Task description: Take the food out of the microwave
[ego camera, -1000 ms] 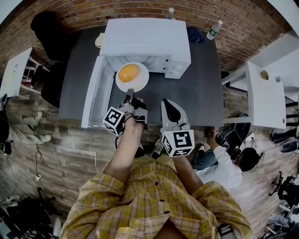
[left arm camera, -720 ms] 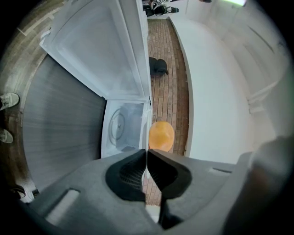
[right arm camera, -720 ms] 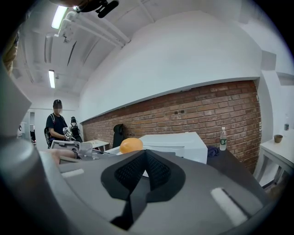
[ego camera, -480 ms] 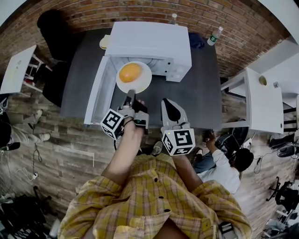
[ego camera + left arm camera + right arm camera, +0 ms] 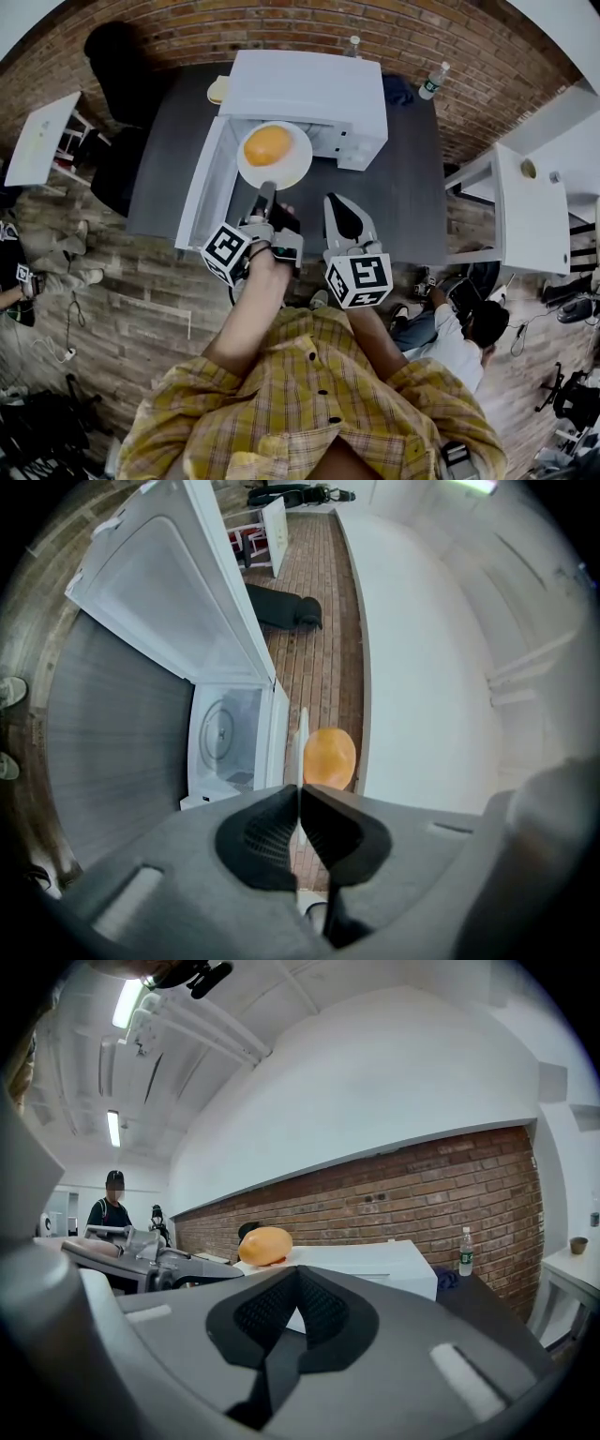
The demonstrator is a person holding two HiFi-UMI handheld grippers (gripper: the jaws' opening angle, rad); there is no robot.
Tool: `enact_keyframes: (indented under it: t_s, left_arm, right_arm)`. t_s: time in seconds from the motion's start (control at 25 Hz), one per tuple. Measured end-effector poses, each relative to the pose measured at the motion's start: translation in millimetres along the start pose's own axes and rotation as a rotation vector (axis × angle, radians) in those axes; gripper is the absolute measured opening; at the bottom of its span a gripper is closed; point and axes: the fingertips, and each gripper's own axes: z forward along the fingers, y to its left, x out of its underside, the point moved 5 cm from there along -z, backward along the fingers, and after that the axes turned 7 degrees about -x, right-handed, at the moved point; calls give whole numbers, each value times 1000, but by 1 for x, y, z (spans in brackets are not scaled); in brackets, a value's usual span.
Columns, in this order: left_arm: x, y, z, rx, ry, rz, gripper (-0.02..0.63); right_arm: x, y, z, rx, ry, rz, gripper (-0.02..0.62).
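Note:
A white plate [image 5: 292, 169] carrying a round orange food [image 5: 268, 145] hangs in front of the white microwave's [image 5: 309, 84] open cavity. My left gripper [image 5: 265, 192] is shut on the plate's near rim. In the left gripper view the plate [image 5: 301, 747] shows edge-on between the closed jaws [image 5: 300, 794], with the food [image 5: 329, 757] beyond them. The microwave door [image 5: 202, 187] stands swung open to the left. My right gripper [image 5: 339, 208] hovers beside the left one, shut on nothing [image 5: 298, 1279]. From its view the food [image 5: 265, 1245] sits level with the microwave top [image 5: 375, 1260].
The microwave stands on a dark table [image 5: 408, 187] against a brick wall. Water bottles [image 5: 431, 66] [image 5: 466, 1252] stand at the table's back right. White tables [image 5: 530, 192] flank the sides, and a seated person [image 5: 464, 323] is at lower right.
The left gripper has risen with the plate and food, which now look larger and nearer in the head view. The right gripper has barely shifted.

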Motion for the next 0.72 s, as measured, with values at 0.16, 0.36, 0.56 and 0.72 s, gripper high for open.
enact_keyframes:
  t_s: [0.16,0.36,0.56,0.72]
  left_arm:
    - [-2,-9,-3,12,-9,38,11]
    - [-3,-15,-6,24,-9,45,9]
    - [-3,-21,-12,33,-8,53,9]
    - [-3,-24,-15,43,-5,56,11]
  right_arm:
    - [-6,0,5,-3,-11,-9,3]
    - [-12,0,8,-4,-23,-17,3]
    - [-14,-1,12,-7,-28,-16,3]
    - [-16,-3,12,0,-33,-19,3]
